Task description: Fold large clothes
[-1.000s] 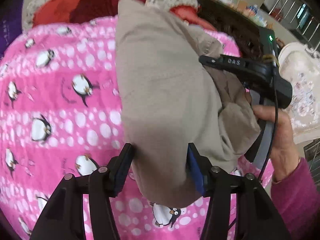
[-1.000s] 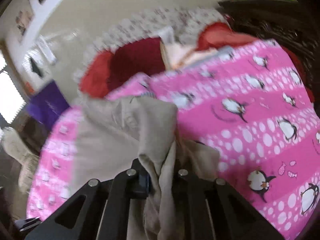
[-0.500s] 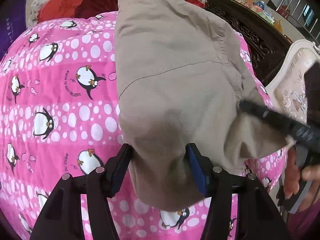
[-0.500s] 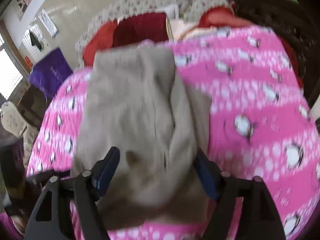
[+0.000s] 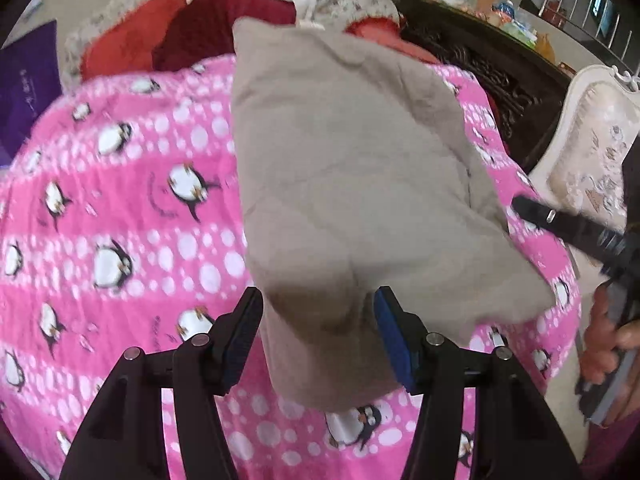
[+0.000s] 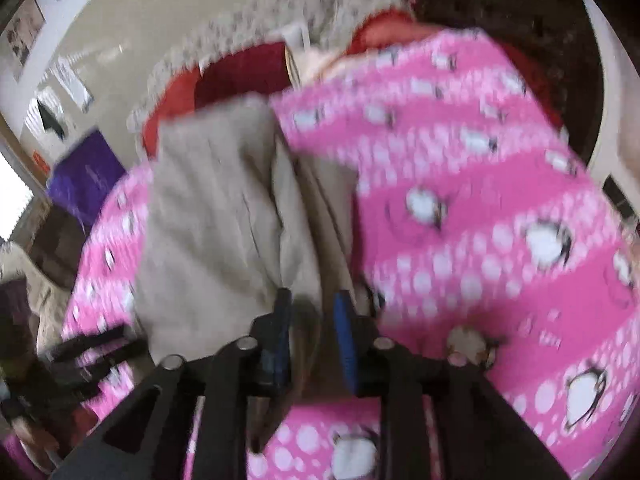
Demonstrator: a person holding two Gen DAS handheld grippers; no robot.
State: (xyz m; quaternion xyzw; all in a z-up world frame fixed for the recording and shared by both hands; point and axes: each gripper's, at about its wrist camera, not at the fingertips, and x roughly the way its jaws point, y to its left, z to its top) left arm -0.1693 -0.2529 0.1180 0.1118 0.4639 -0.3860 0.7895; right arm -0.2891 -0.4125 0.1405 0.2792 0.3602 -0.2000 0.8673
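One pink penguin-print fleece blanket (image 5: 120, 208) as folding surface, bearing one folded beige cloth garment (image 5: 340, 168), near edge bunched for the next fold. Left gripper (image 5: 318, 336) clamped wide on that thick edge; right gripper (image 6: 310, 336) just closing, cloth between, contact unclear through blur.

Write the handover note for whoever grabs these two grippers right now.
Left gripper: fingers closed on a thick fold of the beige garment, near end.
Right gripper: fingers have just been closing, with the garment's right edge between them; the blurred view does not show a firm pinch.
Things: the garment lies folded into a long strip on the pink penguin blanket. Red cushions lie at the far end.
Done: lengthwise fold.
Left: probably secure the right grip, then fold the strip across and flatten it.
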